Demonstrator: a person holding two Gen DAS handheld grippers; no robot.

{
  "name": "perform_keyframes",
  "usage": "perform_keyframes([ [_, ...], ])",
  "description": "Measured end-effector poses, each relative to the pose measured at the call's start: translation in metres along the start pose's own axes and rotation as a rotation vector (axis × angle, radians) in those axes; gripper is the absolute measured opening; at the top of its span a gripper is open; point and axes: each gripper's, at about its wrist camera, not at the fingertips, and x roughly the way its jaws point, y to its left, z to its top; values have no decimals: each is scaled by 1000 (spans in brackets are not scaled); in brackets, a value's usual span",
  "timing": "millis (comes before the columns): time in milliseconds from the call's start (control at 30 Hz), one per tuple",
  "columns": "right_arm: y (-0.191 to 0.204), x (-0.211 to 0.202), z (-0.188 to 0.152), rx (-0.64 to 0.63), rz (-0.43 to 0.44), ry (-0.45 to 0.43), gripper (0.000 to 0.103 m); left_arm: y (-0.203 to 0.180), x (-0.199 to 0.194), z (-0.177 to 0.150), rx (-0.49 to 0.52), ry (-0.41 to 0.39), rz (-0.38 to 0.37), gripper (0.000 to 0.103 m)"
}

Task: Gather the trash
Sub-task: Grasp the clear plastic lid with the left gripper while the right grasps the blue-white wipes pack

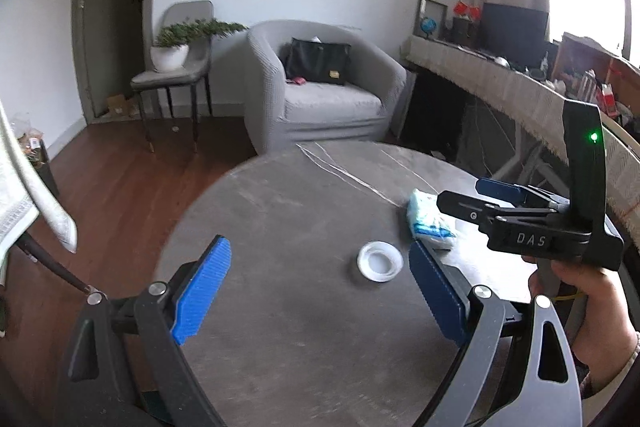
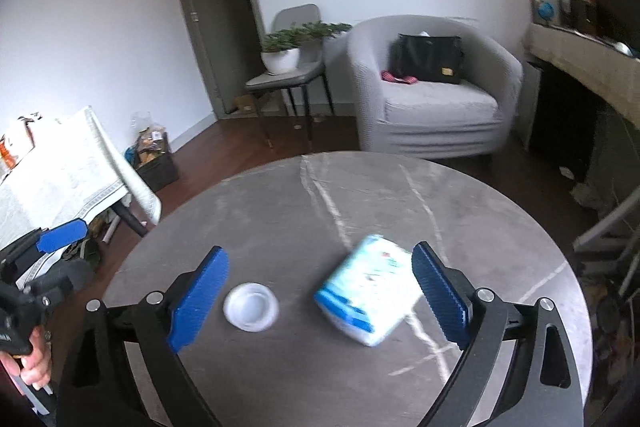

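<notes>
Right gripper hovering wide open over the round tabletop, gripping nothing, blue pads spread well apart. Tissue pack lying flat on the tabletop, skewed, its right corner just beside the right-hand pad, possibly touching; hard to tell through the motion blur. White plastic lid resting to the left of the tissue pack, near the left-hand pad, also inside the open span.

Left gripper likewise spread wide and empty, sitting to the left of the tissue pack with the white plastic lid just inside its right-hand pad. Right gripper showing from the side in the left wrist view, reaching in right at the tissue pack.

Probably lining up on the tissue pack as the first piece of trash. Worth shifting right, so the tissue pack sits centred between the pads and the lid falls outside. Worth turning the wrist too, so the pads face the pack's long flat sides rather than a corner. Lowering until the pad tips nearly meet the tabletop, then closing gently: soft wrapper likely squashing, and a corner pinch likely letting it swivel out. No bin or bag for the trash showing in either view.
</notes>
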Motion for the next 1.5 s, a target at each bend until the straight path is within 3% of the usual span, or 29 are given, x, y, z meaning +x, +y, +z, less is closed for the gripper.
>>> perform_keyframes([
  [333,-36,9,-2,53,-39,60,94,-39,61,-10,80,146,4,80],
  [733,-53,22,0,56,-33,123,94,-48,99,-16,113,248,-18,62],
  [1000,-54,32,-1,60,-39,153,94,-49,100,-14,119,252,-8,42],
  [1500,-22,57,-3,25,-43,235,94,-7,68,-6,36,193,15,42],
])
